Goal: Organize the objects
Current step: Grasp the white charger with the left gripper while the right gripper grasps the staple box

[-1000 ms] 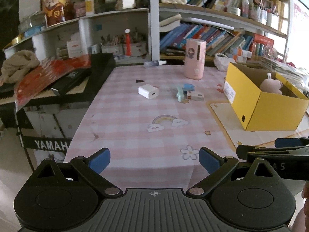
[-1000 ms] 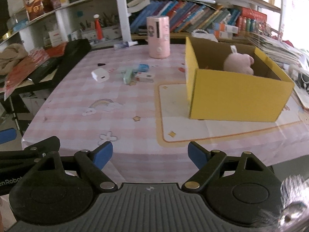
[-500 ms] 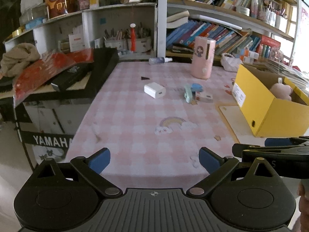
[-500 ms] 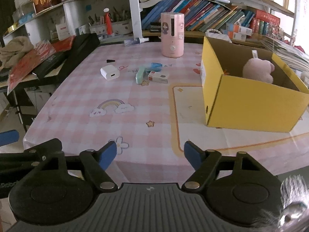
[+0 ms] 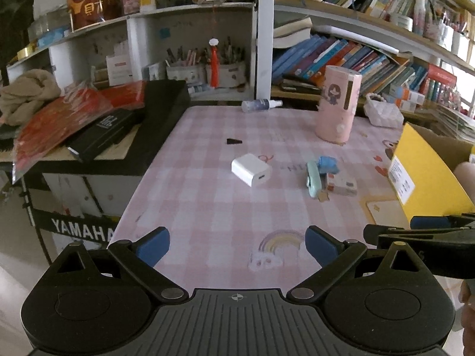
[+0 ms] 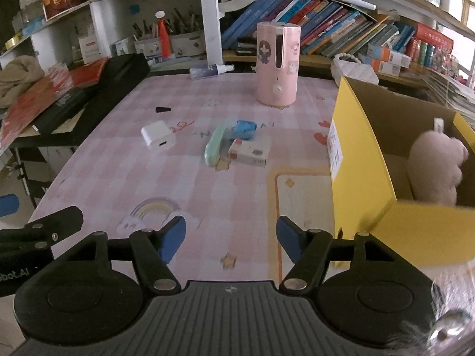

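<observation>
Your loose items had not yet been gathered. The white charger cube [image 6: 158, 138] lay alone on the pink checked bench [image 6: 166, 178], left of the small cluster. In that cluster the mint-green oblong piece [image 6: 213, 146], the crumpled blue item [image 6: 245, 128] and the small white-and-red box [image 6: 250, 151] lay touching or just beside one another, near the middle of the bench. A tiny black wedge [image 6: 163, 109] sat farther back, and a small spray bottle [image 6: 211, 70] lay on its side at the far edge. The pink cylindrical appliance [image 6: 277, 66] stood upright behind the cluster.

The yellow cardboard box [image 6: 360, 166] stood open at the right of the bench, and a pink plush toy [image 6: 435, 172] was already inside it. If that box was your destination, I judge one thing was stowed and the rest was left to do.

Your right gripper [image 6: 231, 237] hovered over the near part of the bench, well short of the cluster; its jaws were closing with nothing between them. Your left gripper [image 5: 237, 246] was spread wide and empty, above the near bench edge, with the charger cube [image 5: 251, 173] ahead of it. Neither gripper touched any item.

The shelves [image 5: 190, 9] behind, crowded with books and clutter, played no part yet.
</observation>
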`<state>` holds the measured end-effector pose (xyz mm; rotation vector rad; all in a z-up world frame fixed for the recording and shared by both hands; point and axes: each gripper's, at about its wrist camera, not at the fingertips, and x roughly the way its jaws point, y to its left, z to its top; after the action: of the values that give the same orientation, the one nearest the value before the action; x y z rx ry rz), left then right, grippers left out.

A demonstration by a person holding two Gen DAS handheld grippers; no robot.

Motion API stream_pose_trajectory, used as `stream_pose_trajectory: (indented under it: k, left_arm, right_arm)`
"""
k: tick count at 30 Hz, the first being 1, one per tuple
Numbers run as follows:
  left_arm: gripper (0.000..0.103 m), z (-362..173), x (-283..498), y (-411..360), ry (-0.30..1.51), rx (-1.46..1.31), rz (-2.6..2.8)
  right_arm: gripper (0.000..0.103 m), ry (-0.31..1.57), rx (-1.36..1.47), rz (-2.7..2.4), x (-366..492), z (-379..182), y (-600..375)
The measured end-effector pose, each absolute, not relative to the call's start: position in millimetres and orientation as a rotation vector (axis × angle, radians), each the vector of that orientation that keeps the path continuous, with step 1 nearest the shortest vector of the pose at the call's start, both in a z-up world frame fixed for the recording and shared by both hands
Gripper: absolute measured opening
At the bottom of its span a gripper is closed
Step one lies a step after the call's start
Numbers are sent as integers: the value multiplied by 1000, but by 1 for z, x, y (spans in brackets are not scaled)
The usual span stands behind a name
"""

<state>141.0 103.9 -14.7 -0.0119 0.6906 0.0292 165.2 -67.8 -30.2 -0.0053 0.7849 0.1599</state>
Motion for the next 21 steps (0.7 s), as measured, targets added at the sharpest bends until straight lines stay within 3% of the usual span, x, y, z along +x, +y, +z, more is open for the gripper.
stream_pose_trajectory:
  k: [21]
  left_arm:
    - [98,-30,260,83,714,14,54]
  right_arm:
    - [63,823,9,79,296,-61,-74]
